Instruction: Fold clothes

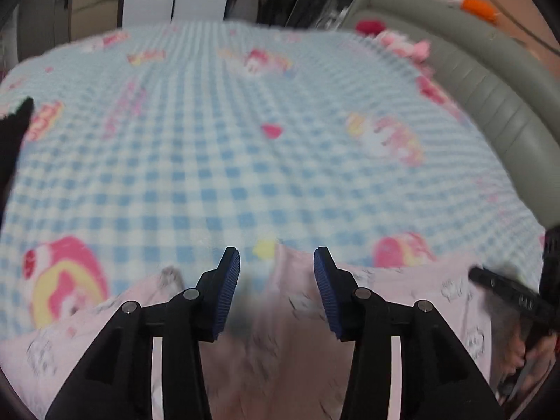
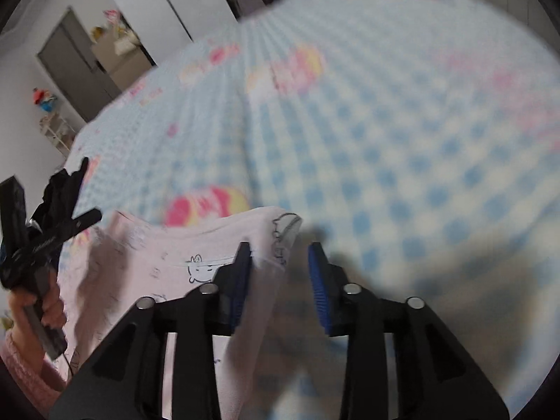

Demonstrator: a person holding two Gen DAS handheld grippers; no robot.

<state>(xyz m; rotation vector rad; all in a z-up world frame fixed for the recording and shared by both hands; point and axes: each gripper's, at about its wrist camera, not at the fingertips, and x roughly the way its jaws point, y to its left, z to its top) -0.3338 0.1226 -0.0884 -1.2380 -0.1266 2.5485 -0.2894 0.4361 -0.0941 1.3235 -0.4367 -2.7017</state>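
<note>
— So, where does the pale pink printed garment (image 1: 290, 315) lie from each set of fingers?

— Directly under and ahead of both. The left gripper (image 1: 276, 262) has its blue-padded fingers (image 1: 229, 294) spread apart with nothing between them, hovering over a raised fold of the cloth that runs away from the camera. The right gripper (image 2: 280, 255) is also parted; a ridge of pink fabric stands in the gap, brushing the left pad, but the fingers are not clamped on it.

— Which is nearer a grasp?

— The right, I judge: the garment's far corner (image 2: 287, 220) already sits between its pads. The long edge runs sideways, from one gripper toward the other.

— What does one view add?

— The right wrist view shows the person's left hand (image 2: 49, 309) on its handle and the little cartoon prints; the left view shows the grey padded headboard (image 1: 490, 87) beyond the blue-and-white checked bed sheet (image 1: 217, 161).
</note>
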